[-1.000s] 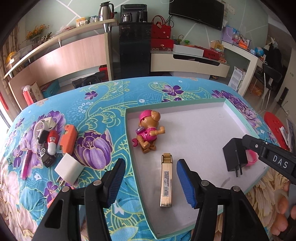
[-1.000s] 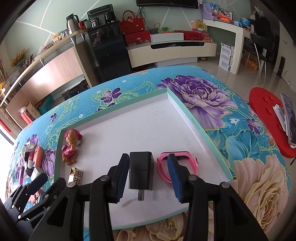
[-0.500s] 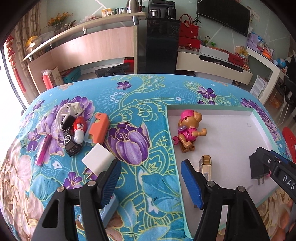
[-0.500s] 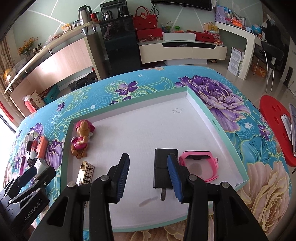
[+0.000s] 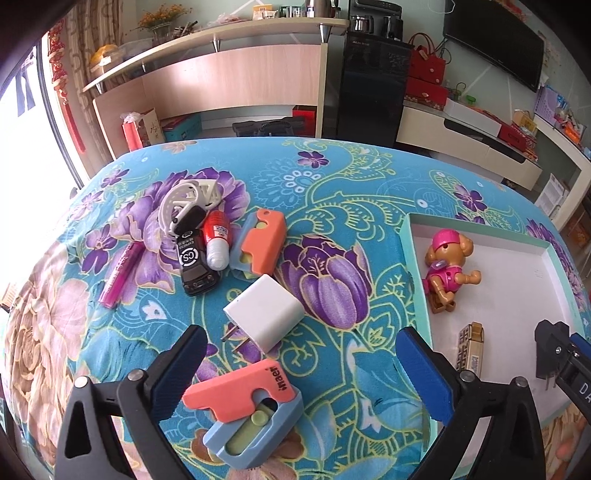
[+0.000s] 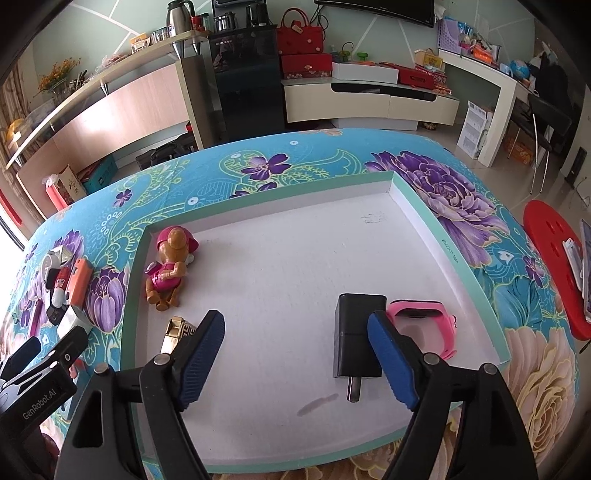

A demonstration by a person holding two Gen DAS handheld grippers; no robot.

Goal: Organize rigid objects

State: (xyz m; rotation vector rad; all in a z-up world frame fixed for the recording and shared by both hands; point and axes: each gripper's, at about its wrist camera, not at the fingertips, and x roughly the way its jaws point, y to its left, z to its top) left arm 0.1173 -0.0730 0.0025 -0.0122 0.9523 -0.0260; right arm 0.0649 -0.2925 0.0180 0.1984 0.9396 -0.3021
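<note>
On the flowered tablecloth (image 5: pixel 332 192), the left tongs (image 5: pixel 299 365) are opening, empty; the white charger (image 5: pixel 264 314) lies just ahead between them. Light, stiff, smooth: grip its flat sides. The right tongs (image 6: pixel 295 354) are opening, beside the black charger (image 6: pixel 356 343).

Opening left gripper (image 5: pixel 301 363) over white charger (image 5: pixel 264 314) and coral-blue case (image 5: pixel 245 413), nothing gripped.

A black cabinet (image 6: pixel 247 74) stands against the far wall, a metal flask (image 6: pixel 178 16) on the shelf (image 5: pixel 207 35) beside it. Red handbag (image 6: pixel 297 35) sits on the low white unit (image 6: pixel 369 99). A television (image 5: pixel 495 55) hangs on the wall. Flowers (image 5: pixel 159 20) stand at the shelf's left end. A red stool (image 6: pixel 550 251) stands beside the floral cloth (image 5: pixel 332 184).
</note>
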